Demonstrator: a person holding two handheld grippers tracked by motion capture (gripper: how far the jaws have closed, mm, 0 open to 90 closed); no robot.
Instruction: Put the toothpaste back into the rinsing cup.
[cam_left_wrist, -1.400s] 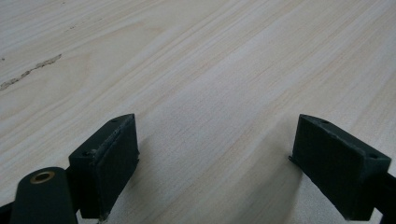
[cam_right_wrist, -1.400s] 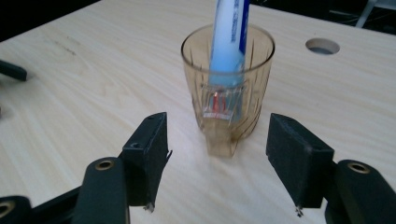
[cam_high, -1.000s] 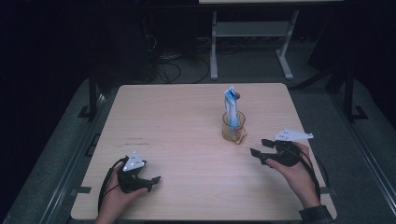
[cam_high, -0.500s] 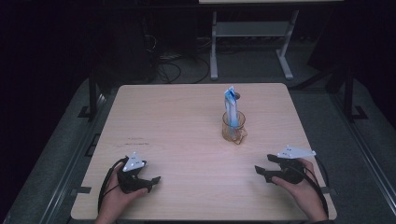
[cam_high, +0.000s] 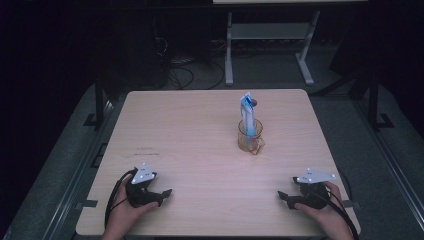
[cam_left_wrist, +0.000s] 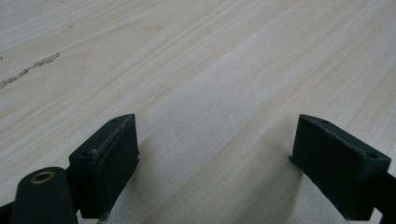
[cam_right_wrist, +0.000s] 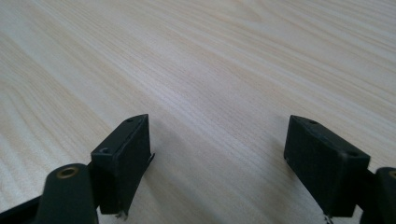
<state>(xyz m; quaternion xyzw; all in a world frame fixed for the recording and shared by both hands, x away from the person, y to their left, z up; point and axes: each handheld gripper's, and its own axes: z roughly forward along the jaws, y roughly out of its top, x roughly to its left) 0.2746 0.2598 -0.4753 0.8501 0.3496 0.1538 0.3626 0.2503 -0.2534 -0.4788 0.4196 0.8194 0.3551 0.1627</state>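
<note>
Clear glass mug (cam_high: 249, 137) upright on light wood surface (cam_high: 190, 130), right of centre, handle toward near edge. White-blue tube (cam_high: 246, 113) standing inside, leaning slightly, top above rim.

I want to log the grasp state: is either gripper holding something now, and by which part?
Nothing is held. The left gripper and the right gripper both have their jaws apart over bare table. The glass mug stands untouched.

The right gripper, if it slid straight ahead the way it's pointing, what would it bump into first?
Probably nothing: the right gripper points left across the bare wooden table, roughly toward the left gripper far off. The glass cup sits well aside.
</note>
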